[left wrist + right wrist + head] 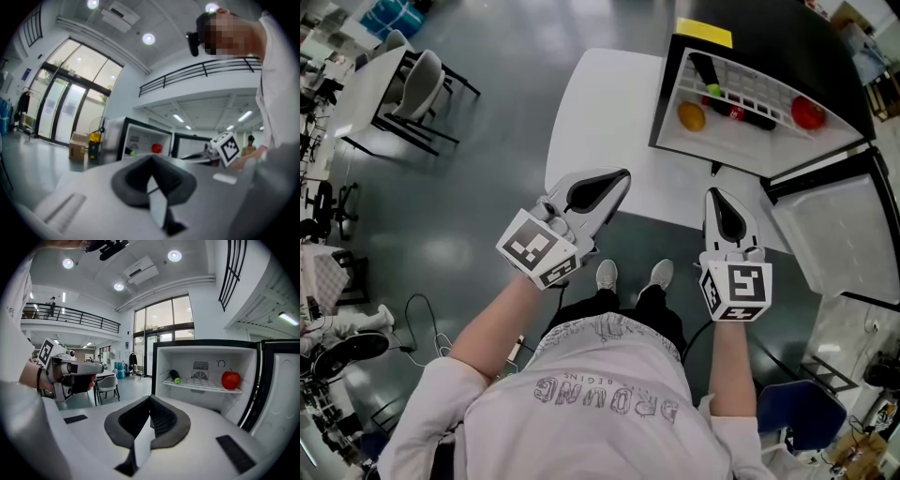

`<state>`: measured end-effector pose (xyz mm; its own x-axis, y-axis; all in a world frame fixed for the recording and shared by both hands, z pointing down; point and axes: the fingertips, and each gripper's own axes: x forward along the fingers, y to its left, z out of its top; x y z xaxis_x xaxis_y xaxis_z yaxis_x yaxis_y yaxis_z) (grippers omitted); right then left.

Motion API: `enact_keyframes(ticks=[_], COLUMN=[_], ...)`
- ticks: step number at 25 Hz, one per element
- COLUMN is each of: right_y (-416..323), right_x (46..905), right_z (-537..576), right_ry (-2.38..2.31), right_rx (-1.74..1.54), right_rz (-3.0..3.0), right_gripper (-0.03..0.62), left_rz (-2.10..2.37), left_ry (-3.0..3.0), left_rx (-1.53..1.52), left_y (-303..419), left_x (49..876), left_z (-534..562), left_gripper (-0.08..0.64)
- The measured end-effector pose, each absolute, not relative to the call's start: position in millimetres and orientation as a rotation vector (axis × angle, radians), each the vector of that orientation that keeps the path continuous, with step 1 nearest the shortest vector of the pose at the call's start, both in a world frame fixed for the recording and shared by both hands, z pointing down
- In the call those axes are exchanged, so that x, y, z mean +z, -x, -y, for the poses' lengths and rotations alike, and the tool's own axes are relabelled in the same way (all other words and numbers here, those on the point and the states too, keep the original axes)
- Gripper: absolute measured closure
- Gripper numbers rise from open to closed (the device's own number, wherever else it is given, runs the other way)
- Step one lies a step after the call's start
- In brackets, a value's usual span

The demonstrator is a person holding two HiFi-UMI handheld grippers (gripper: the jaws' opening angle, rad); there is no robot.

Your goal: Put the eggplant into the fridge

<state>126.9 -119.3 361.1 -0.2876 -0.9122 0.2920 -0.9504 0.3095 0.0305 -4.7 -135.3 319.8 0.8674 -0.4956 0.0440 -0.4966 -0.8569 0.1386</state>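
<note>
The eggplant (175, 376), dark with a green end, lies on the left of the wire shelf inside the open fridge (206, 352); from the head view the eggplant (705, 69) sits at the shelf's back left. My right gripper (713, 192) is shut and empty, pointing at the fridge from a short way in front; in its own view the right gripper (150, 397) has its jaws closed together. My left gripper (623, 174) hovers over the white table's near edge, shut, holding nothing. In its own view, the left gripper (151, 158) points level.
A red apple (230, 379) rests on the shelf's right, an orange fruit (692, 116) lower at the left. The fridge door (839, 239) swings open to the right. The white table (600, 112) bears the fridge. Chairs (422, 84) stand far left.
</note>
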Motion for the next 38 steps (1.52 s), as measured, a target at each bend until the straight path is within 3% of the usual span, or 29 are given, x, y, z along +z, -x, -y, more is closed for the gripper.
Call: enact_keyframes(ticks=[38], right_y=[-146], right_x=[376], right_z=[142], right_ry=[-1.604], right_rx=[0.268], right_rz=[2.331], right_gripper=[0.589], left_rz=[0.751], left_ry=[-2.896], left_rx=[0.014], left_y=[-35], left_x=[321], left_z=[158], left_gripper=[0.552])
